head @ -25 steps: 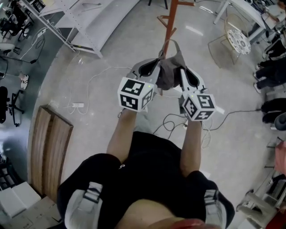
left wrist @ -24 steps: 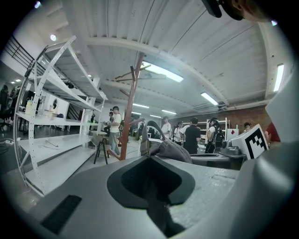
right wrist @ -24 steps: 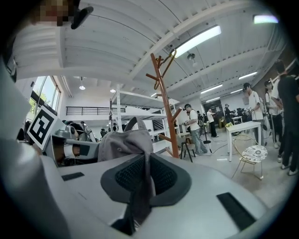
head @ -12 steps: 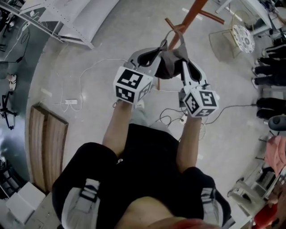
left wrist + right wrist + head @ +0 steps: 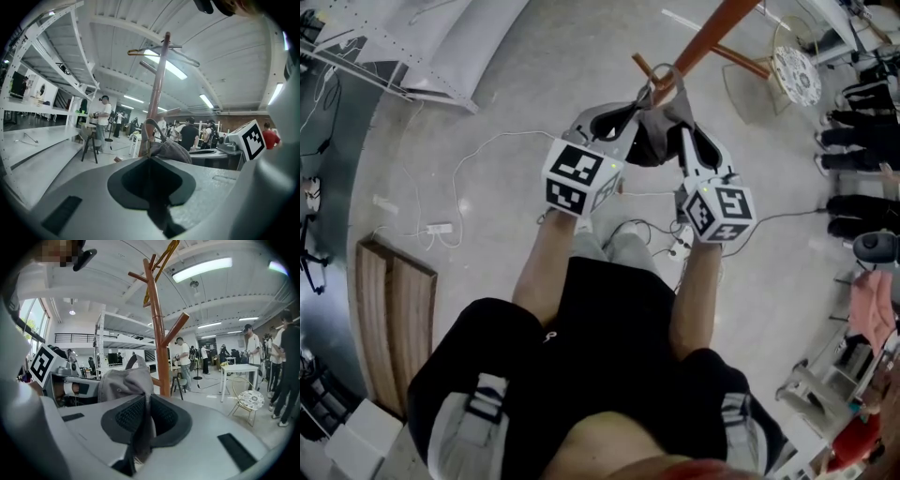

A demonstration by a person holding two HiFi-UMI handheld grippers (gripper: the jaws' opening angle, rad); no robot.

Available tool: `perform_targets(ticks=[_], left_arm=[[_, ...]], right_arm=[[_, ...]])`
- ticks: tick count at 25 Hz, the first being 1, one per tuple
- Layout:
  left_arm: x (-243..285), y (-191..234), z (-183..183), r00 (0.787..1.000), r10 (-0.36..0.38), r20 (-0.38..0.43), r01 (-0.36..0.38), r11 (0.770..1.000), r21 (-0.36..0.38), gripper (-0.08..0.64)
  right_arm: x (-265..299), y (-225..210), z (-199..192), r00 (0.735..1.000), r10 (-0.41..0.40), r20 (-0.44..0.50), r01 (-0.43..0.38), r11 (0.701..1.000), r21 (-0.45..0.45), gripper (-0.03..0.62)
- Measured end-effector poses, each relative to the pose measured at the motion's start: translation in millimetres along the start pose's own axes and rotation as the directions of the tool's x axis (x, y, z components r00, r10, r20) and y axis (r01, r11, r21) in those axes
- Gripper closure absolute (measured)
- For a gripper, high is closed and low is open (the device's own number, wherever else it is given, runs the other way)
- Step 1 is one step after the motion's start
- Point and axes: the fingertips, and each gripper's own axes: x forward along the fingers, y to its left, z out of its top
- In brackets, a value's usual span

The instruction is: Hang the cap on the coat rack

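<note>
Straight ahead of both claws, just past their tips, rises the coat rack, its brown trunk upright with short pegs angling up from it. Between the claws and that trunk is the grey cap. It is stretched from one claw across to the other, so its long axis runs side to side, crosswise to the reach toward the rack. The left claw is pinched narrow onto one edge of the cap's cloth. The right claw is likewise nearly closed, with a fold of the cloth running down between its pads. The cap's crown bulges forward of both claws, toward the trunk.

At the top of the cap, the strap loop stands up above the left claw's tips, right in front of the trunk. From the head view a peg pokes out just beyond the loop, on the left claw's side of the trunk. Whether the loop touches the peg or merely overlaps it I cannot tell. As I judge it, the coming move turns on bringing that loop over the peg with a short lift up and forward, and the left claw looks the nearer of the two.
</note>
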Motion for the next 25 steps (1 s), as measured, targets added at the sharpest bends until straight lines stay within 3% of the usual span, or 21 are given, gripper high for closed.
perform_targets(ticks=[13,25], left_arm=[[56,18,-40,0.995,0.038,-0.093,-0.044,0.997,-0.058,0.548],[106,30,-73,0.983,0.116,-0.145,-0.133,0.985,-0.108,0.548]], right_arm=[[32,-38,-40,0.993,0.009,-0.118,-0.006,1.0,0.02,0.569],[59,-73,-72,0.994,0.015,-0.11,-0.002,0.993,0.117,0.569]])
